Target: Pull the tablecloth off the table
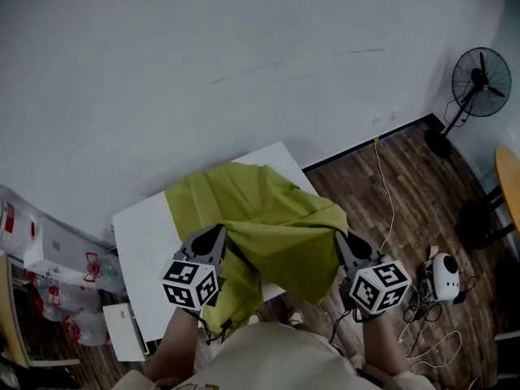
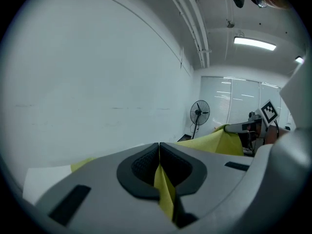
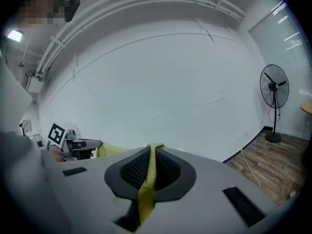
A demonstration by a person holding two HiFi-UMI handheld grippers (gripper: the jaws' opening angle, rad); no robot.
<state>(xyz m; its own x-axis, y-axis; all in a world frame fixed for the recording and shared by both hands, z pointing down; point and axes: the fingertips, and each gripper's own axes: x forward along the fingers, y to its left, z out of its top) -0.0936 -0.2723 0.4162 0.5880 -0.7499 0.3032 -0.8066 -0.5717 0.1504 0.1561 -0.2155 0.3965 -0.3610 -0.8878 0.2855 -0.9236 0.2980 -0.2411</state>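
The yellow-green tablecloth lay bunched up on the white desk. It covered only the right part of the desk, and the left part was bare. The near edge of the cloth hung down over the front of the desk, toward the person.

The left gripper was pressed together on a fold of the cloth at its near left side. In the left gripper view, a thin strip of yellow cloth ran between the two dark pads. The right gripper was pinching the cloth too, at its near right corner, by the desk's right side. In the right gripper view, a narrow band of cloth was squeezed tight between its jaws. The two grippers were well apart, and the cloth sagged between them.

A black fan stood on the wooden floor far to the right, near the white wall. A white cable lay on the floor.
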